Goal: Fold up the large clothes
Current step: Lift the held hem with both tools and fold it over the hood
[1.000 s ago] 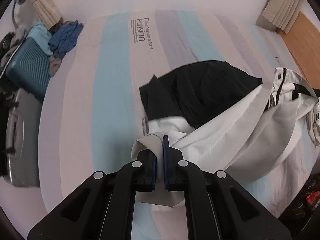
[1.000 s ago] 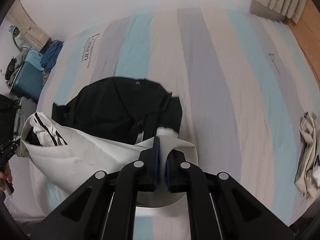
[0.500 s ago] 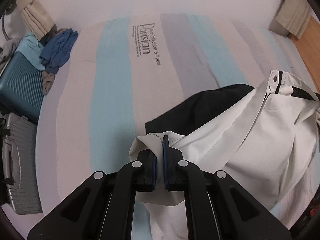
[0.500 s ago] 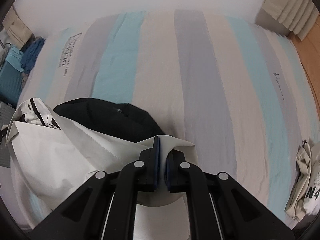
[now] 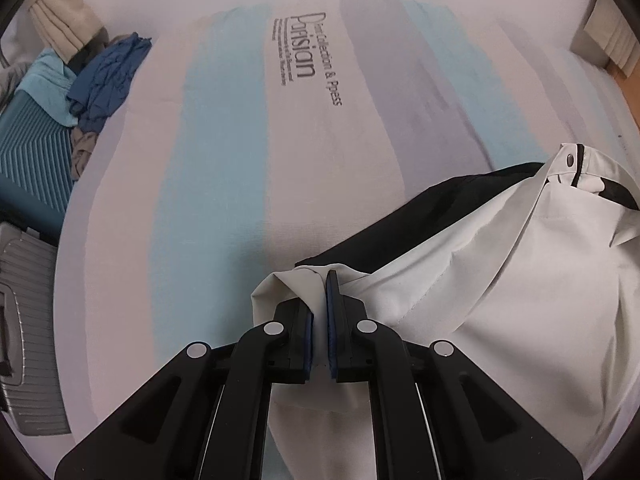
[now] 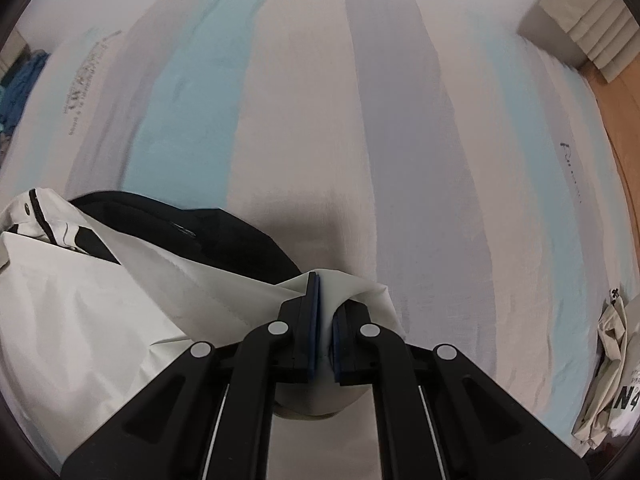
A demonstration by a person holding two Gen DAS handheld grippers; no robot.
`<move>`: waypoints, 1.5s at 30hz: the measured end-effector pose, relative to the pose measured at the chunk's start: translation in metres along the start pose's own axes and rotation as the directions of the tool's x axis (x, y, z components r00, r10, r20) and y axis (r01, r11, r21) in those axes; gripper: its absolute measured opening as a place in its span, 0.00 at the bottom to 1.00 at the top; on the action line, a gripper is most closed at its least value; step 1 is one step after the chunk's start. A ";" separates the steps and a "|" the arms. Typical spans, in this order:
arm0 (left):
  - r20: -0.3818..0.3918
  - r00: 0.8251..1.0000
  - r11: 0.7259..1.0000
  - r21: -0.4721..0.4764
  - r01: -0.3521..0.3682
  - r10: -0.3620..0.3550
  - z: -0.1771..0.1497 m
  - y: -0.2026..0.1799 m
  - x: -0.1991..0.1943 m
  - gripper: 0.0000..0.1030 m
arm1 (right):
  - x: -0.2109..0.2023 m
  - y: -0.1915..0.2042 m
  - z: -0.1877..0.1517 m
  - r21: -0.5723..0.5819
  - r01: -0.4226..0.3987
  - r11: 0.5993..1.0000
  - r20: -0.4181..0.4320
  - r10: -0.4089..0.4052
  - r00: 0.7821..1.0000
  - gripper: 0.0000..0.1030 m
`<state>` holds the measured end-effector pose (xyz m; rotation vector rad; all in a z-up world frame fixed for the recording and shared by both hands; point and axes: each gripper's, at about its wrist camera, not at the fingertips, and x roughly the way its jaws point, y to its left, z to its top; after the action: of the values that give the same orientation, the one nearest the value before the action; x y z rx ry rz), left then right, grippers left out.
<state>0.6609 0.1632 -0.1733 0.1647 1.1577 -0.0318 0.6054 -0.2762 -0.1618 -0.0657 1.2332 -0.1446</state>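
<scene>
The bed (image 5: 224, 184) fills both of my views, its striped sheet now much closer than it was a second ago, which tells me I have brought both hands down and forward over the mattress. The white garment (image 5: 500, 280) hangs stretched between my two grippers and has swung across the black garment (image 5: 420, 216): a second ago most of that dark piece lay exposed, and now only a strip of it shows past the white cloth's far edge in the left view, and a wider dark patch (image 6: 192, 224) in the right view. I judge this to be the laying-out stroke, the white piece being spread on the bed before any fold, and it looks nearly down but not yet flat, since the cloth billows between the two grips. The left gripper (image 5: 323, 320) is clamped on a bunched corner of the white fabric, the cloth pinched between its blue pads. The right gripper (image 6: 325, 320) is likewise clamped on the opposite corner. Smaller things sit off to the sides: a teal suitcase (image 5: 32, 152) with blue clothes (image 5: 104, 76) heaped by it, and a crumpled printed shirt (image 6: 616, 372) at the bed's right edge.
</scene>
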 end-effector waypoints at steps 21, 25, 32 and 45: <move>-0.058 0.998 0.999 0.040 -0.024 0.027 -0.005 -0.017 0.077 0.06 | 0.065 0.006 -0.011 -0.020 0.032 0.999 -0.044 -0.033 0.998 0.04; -0.045 0.999 0.999 0.045 -0.028 0.030 -0.008 -0.019 0.083 0.07 | 0.072 0.008 -0.014 -0.027 0.035 0.999 -0.044 -0.036 0.998 0.04; -0.026 0.999 0.999 0.027 -0.029 0.029 -0.013 -0.021 0.084 0.08 | 0.077 0.023 -0.033 -0.082 0.092 0.992 -0.003 -0.093 0.996 0.05; 0.041 0.998 0.998 0.034 -0.051 0.049 -0.013 -0.019 0.047 0.47 | 0.043 0.038 -0.057 -0.182 0.156 0.971 0.121 -0.135 0.983 0.10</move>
<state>0.6659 0.1495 -0.2236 0.2233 1.1133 -0.0111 0.5684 -0.2429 -0.2260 -0.3279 1.1309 -0.1484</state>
